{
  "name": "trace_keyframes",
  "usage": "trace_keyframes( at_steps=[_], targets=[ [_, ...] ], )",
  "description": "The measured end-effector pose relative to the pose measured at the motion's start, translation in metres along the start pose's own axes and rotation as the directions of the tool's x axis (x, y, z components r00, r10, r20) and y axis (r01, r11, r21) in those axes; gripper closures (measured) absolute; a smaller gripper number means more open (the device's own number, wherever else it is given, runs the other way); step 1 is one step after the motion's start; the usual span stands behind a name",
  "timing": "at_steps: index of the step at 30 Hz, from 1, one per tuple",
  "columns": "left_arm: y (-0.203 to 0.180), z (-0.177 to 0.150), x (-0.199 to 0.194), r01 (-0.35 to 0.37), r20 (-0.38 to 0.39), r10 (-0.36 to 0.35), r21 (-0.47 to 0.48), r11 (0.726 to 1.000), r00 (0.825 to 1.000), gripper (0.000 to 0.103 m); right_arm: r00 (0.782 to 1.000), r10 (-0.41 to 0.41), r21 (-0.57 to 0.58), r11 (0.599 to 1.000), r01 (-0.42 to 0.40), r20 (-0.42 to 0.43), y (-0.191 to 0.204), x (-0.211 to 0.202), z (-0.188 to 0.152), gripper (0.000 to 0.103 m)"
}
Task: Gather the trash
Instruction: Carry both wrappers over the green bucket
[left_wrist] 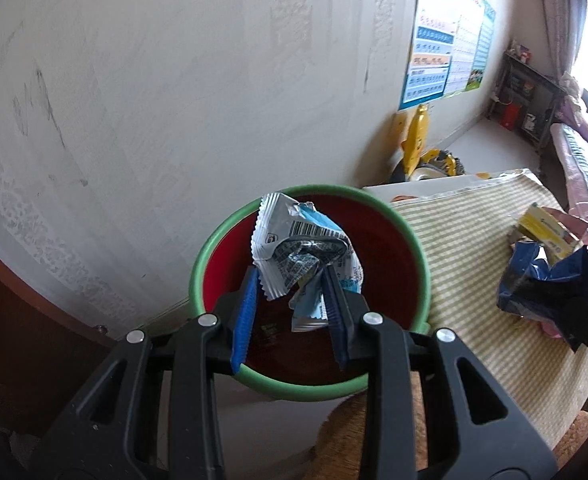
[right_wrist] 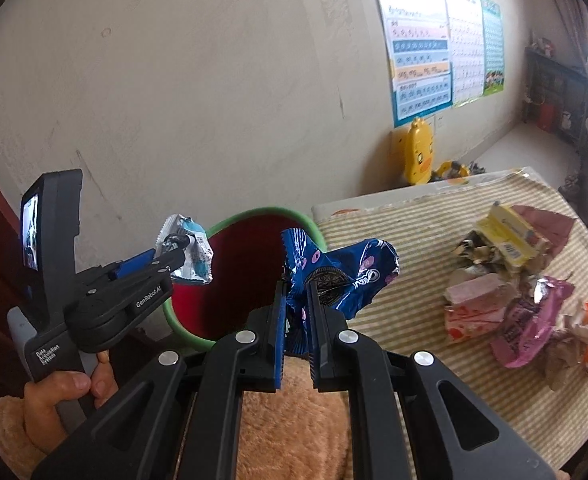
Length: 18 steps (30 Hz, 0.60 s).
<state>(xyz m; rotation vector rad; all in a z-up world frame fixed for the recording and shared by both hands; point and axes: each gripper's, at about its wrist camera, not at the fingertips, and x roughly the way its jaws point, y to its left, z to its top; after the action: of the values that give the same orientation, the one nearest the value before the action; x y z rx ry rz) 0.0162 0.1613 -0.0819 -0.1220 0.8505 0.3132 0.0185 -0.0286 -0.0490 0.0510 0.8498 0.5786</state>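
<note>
Meanwhile, at frame center, the left gripper [left_wrist: 290, 280] pinches a crumpled silver-and-blue snack wrapper [left_wrist: 302, 248] directly over the red bucket with a green rim [left_wrist: 198, 264]. At center of the right wrist view, the right gripper [right_wrist: 296, 280] is clamped on a dark blue Oreo wrapper [right_wrist: 342, 276] just right of the bucket's mouth. Remaining trash sits at the right of that view on the striped tablecloth [right_wrist: 414, 224]: a yellow carton [right_wrist: 510, 236], a pink box [right_wrist: 474, 308] and a purple wrapper [right_wrist: 530, 320]. Learning posters [right_wrist: 434, 56] hang upper right.
</note>
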Motion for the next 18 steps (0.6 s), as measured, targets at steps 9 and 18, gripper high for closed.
trace_keyframes(
  at_steps=[9, 18],
  targets=[
    [0.017, -0.001, 0.034, 0.009, -0.082, -0.013, -0.041, 0.999, 0.997, 0.072, 0.998, 0.056, -0.010, 0.998, -0.056, -0.035, 0.009, 0.037, 0.020, 0.094],
    [0.026, -0.002, 0.055, -0.004, -0.124, -0.004, -0.060, 0.998, 0.992, 0.072, 0.989, 0.141, -0.022, 0.990, -0.142, -0.044, 0.018, 0.061, 0.033, 0.094]
  ],
)
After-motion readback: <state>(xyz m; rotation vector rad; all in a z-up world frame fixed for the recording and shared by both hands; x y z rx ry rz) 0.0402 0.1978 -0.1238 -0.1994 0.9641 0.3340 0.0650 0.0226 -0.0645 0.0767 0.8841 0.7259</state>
